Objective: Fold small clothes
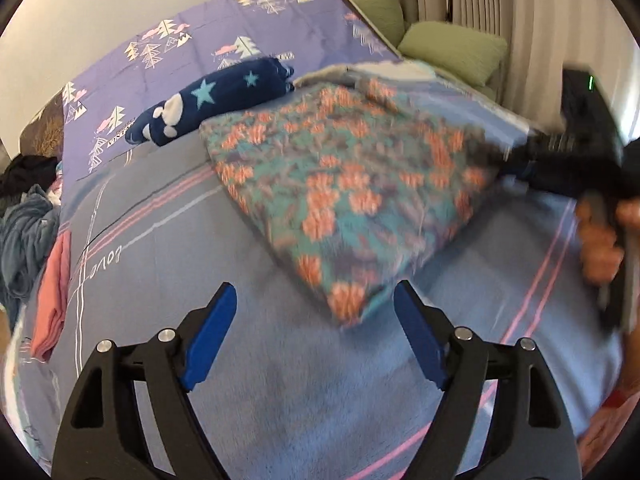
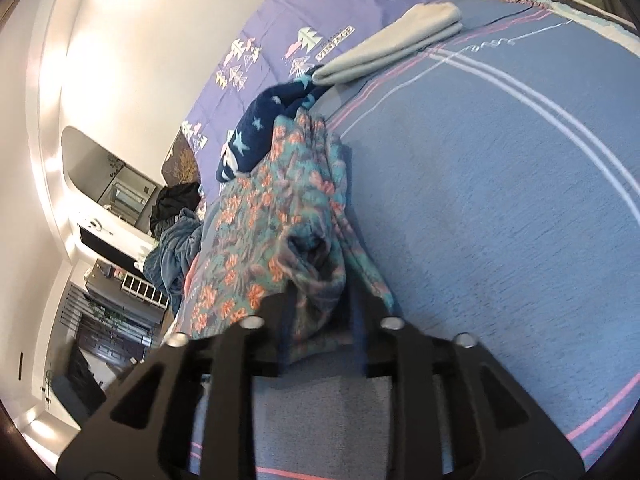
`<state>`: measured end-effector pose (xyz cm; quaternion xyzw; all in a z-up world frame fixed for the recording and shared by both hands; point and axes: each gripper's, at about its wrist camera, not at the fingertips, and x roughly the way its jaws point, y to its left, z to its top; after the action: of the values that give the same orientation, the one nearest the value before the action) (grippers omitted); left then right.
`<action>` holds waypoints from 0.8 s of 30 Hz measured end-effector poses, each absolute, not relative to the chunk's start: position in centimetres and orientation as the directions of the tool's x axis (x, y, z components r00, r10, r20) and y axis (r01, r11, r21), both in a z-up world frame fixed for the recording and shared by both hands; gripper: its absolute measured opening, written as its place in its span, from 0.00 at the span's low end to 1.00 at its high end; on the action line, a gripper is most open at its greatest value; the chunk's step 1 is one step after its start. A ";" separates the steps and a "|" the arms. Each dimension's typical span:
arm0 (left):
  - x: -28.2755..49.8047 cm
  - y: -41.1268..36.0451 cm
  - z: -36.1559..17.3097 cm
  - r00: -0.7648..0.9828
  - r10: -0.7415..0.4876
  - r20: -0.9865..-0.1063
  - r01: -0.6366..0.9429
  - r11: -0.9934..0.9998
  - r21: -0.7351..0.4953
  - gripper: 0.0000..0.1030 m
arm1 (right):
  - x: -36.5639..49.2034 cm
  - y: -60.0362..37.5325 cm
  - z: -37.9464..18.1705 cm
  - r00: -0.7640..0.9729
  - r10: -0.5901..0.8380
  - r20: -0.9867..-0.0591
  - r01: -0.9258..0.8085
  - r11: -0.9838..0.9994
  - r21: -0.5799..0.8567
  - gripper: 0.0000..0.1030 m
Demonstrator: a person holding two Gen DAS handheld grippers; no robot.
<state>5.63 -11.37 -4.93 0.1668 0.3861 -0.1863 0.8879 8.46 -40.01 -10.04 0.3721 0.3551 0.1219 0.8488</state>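
The left claw (image 1: 316, 336) gapes empty just short of the floral cloth (image 1: 344, 184) on the bed (image 1: 240, 380), its soft, light corner at twelve o'clock, while the right claw (image 2: 324, 312) loosely straddles bunched cloth.

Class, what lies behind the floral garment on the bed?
Behind the floral garment lie a navy star-patterned garment and a folded grey cloth. The floral fabric covers part of each.

Blue striped blanket (image 1: 168, 248) on the bed carries the floral garment (image 1: 340, 184).
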 end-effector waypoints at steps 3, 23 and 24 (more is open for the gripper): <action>6.0 -11.1 -5.8 0.633 -0.176 -0.754 0.423 0.894 0.146 0.79 | 8.2 -40.9 -9.6 0.734 0.431 -0.525 0.088 0.706 0.703 0.31; 7.7 -9.4 -7.1 0.640 -0.064 -0.765 0.240 0.963 0.121 0.85 | 9.4 -40.2 -10.1 0.693 0.285 -0.663 0.159 0.836 0.525 0.39; 7.8 -8.8 -7.3 0.633 -0.068 -0.771 0.228 0.968 0.102 0.87 | 9.2 -40.4 -9.9 0.695 0.293 -0.657 0.154 0.832 0.533 0.39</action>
<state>7.85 -8.79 -7.35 0.0952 0.4202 -0.0826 0.8986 9.19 -40.36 -9.92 0.2872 0.3884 0.0398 0.8747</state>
